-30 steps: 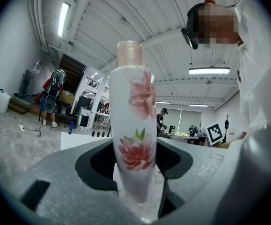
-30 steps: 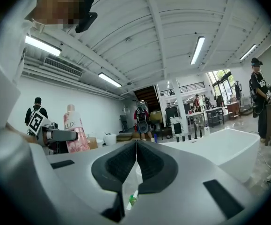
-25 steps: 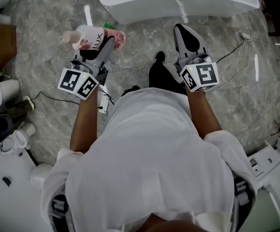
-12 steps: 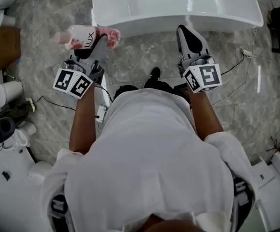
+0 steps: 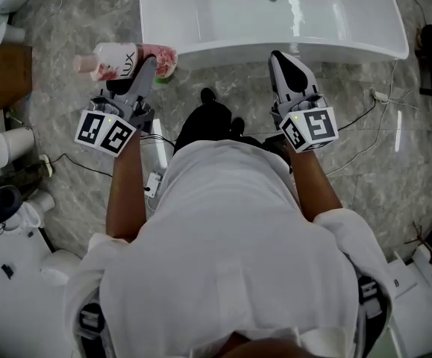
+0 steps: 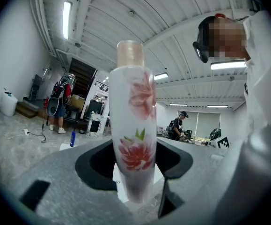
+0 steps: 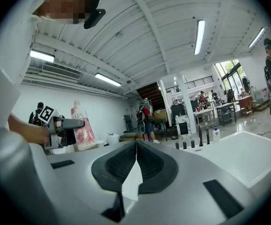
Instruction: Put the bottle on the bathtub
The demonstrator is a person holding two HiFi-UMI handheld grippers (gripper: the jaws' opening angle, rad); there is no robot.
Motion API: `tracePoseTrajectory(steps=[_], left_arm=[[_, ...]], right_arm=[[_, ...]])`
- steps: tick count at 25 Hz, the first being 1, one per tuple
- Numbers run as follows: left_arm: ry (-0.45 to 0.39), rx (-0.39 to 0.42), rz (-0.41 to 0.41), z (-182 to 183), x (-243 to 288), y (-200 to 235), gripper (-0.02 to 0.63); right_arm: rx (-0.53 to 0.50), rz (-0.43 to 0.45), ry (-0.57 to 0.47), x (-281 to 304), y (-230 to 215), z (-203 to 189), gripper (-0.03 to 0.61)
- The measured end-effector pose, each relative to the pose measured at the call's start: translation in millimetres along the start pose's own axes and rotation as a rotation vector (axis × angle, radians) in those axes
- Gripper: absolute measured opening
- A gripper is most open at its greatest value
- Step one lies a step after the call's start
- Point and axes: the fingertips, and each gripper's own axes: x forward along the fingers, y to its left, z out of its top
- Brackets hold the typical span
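A white bottle point(image 5: 126, 60) with pink flowers and a pale pink cap lies level between the jaws of my left gripper point(image 5: 150, 66), which is shut on its lower part. In the left gripper view the bottle point(image 6: 131, 121) stands upright between the grey jaws of that gripper point(image 6: 133, 165). The bottle hangs over the marble floor just left of the white bathtub point(image 5: 223, 45). My right gripper point(image 5: 284, 57) is shut with nothing in it, its tips at the tub's near rim. In the right gripper view the dark pads of this gripper point(image 7: 136, 148) meet, with the bottle point(image 7: 83, 131) and the bathtub point(image 7: 250, 149) to either side.
A cardboard box point(image 5: 3, 73) and white cups point(image 5: 7, 142) sit at the left on the floor. Cables point(image 5: 365, 103) trail over the floor on the right. The person's black shoe point(image 5: 210, 114) is near the tub. People stand far off point(image 6: 60, 102).
Both grippers have moved forward toward the bathtub, which now fills more of the top of the head view. The bottle stays held in the left gripper.
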Motion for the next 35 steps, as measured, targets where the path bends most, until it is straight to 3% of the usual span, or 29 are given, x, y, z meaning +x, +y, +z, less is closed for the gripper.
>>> tracePoseTrajectory(steps=[5,14,20,26,35], left_arm=[[0.001,-0.029,0.012,-2.1,25.7,41.2,0.235],[0.033,-0.074,-0.052,-1.3,123.0,114.2,0.235],[0.069,-0.081,-0.105,4.0,179.9,162.8,0.235],[0.12,-0.068,-0.1,-12.0,226.1,213.9,0.235],[0.154,-0.023,-0.073,-6.9,301.6,231.4,0.235]], right_arm=[[-0.003,-0.015,0.021,38.9,-18.6,-3.1,0.014],[-0.026,-0.064,0.049,136.6,-73.5,12.9,0.014],[-0.052,-0.104,0.069,202.9,-100.2,25.8,0.014],[-0.09,-0.127,0.111,250.8,-116.5,18.3,0.014],[-0.11,-0.101,0.116,279.1,-168.7,31.7,0.014]])
